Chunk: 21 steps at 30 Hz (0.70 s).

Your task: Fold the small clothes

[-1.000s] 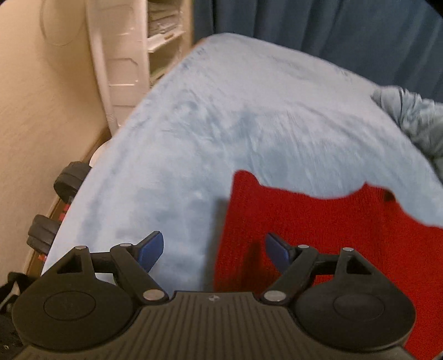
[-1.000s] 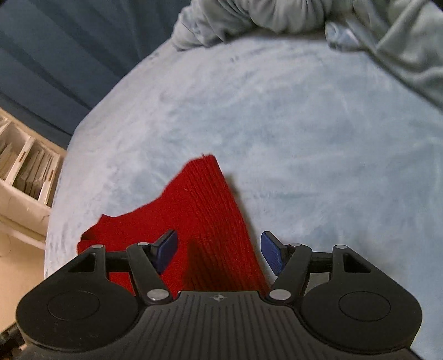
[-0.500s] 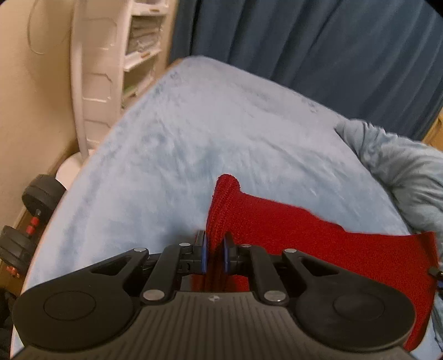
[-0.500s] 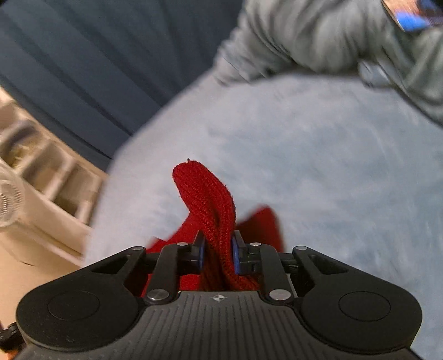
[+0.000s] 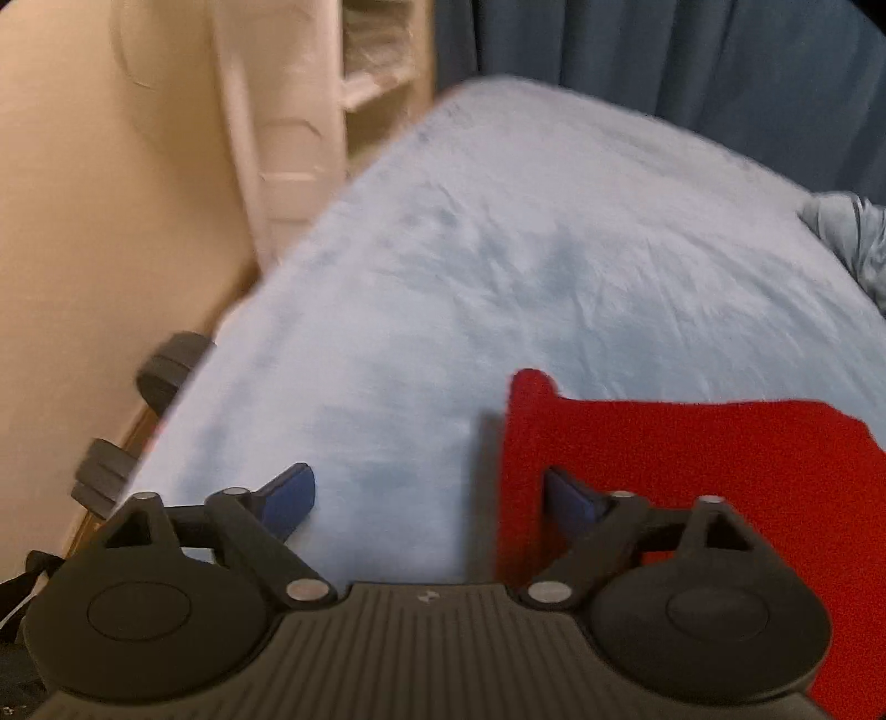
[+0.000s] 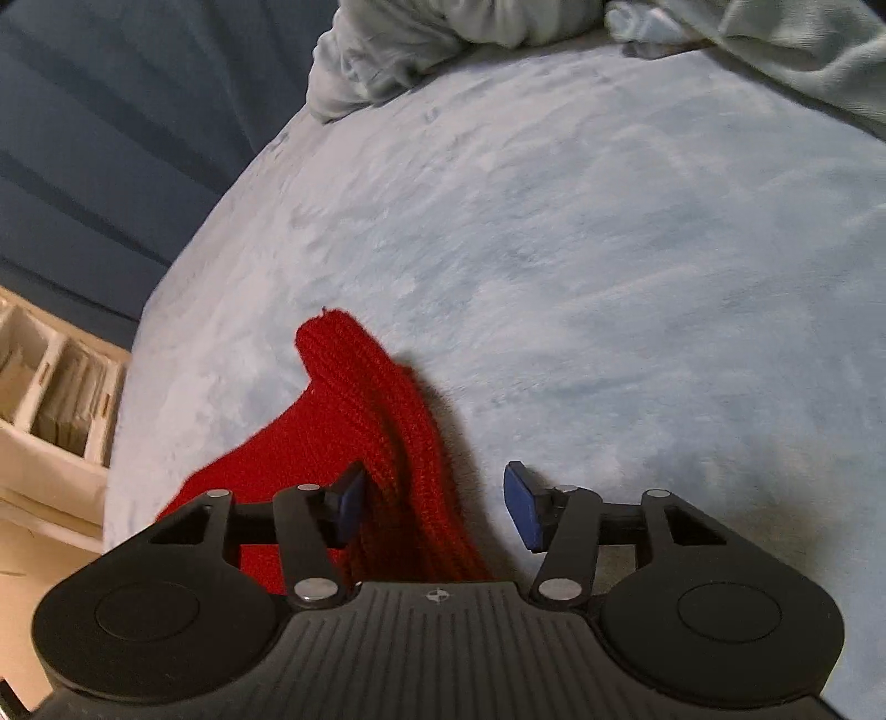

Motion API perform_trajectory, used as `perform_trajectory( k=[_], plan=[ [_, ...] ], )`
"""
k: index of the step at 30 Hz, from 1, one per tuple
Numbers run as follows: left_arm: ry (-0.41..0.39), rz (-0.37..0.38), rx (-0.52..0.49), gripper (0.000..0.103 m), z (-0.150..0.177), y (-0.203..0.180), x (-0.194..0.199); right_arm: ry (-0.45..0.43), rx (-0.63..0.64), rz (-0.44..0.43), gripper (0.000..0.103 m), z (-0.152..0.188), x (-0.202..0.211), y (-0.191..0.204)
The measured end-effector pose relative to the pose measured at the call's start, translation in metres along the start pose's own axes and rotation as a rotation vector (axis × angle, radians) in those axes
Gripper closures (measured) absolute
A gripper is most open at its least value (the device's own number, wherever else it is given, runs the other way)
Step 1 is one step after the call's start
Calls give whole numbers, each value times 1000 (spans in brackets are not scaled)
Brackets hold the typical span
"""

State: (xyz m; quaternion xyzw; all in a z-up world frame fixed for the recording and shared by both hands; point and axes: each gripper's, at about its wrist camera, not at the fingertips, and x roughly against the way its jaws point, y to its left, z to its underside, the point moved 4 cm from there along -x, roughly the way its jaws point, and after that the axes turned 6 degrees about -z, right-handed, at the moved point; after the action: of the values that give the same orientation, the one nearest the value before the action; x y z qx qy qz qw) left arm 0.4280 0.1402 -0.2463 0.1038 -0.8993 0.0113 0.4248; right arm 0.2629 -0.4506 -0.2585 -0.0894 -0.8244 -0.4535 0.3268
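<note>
- The red knit garment (image 5: pixel 692 476) lies on the pale blue fleecy bed cover (image 5: pixel 526 249). Seen from the left wrist it fills the 4 o'clock part of the picture; seen from the right wrist the same garment (image 6: pixel 354 421) sits at about 7 o'clock.
- Its colour is a strong, even red, and the right wrist view shows a ribbed knit running lengthwise.
- In the left view it looks flat, with a fairly straight far edge and a small rounded tab standing up at its far-left corner, toward 12 o'clock of the cloth.
- In the right view it is bunched into a raised, rounded ridge that tapers to a blunt tip pointing to 12 o'clock, casting a shadow on the cover at its 3 o'clock side.
- The left gripper (image 5: pixel 429 495) has just been opening and stands wide, released. Its right blue pad is over the garment's left edge; bare cover shows between the pads.
- The right gripper (image 6: pixel 434 507) has also just been opening and is let go. The garment's ridge runs between its pads, close to the left one, clear of the right one.
- A crumpled pale grey-blue blanket (image 6: pixel 498 33) lies at 12 o'clock in the right view, well apart from the garment.
</note>
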Motion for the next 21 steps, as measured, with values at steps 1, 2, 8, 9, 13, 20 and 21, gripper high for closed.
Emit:
perform_trajectory(
  k=[1, 2, 8, 9, 13, 20, 21],
  plan=[
    [5, 10, 6, 10, 3, 5, 7, -22, -13, -9, 48, 1, 11, -1],
    [14, 20, 14, 10, 9, 9, 13, -43, -19, -12, 48, 1, 21, -2],
    [38, 116, 41, 10, 56, 22, 59, -1, 97, -49, 48, 27, 59, -2],
    [46, 126, 36, 10, 63, 22, 63, 26, 135, -40, 48, 36, 61, 0],
    [53, 122, -17, 10, 79, 9, 69, 53, 326, 77, 74, 62, 54, 9],
    [68, 92, -95, 52, 75, 5, 53, 25, 185, 123, 91, 64, 61, -30],
    [68, 96, -99, 51, 74, 5, 52, 57, 165, 112, 91, 68, 55, -37]
  ],
)
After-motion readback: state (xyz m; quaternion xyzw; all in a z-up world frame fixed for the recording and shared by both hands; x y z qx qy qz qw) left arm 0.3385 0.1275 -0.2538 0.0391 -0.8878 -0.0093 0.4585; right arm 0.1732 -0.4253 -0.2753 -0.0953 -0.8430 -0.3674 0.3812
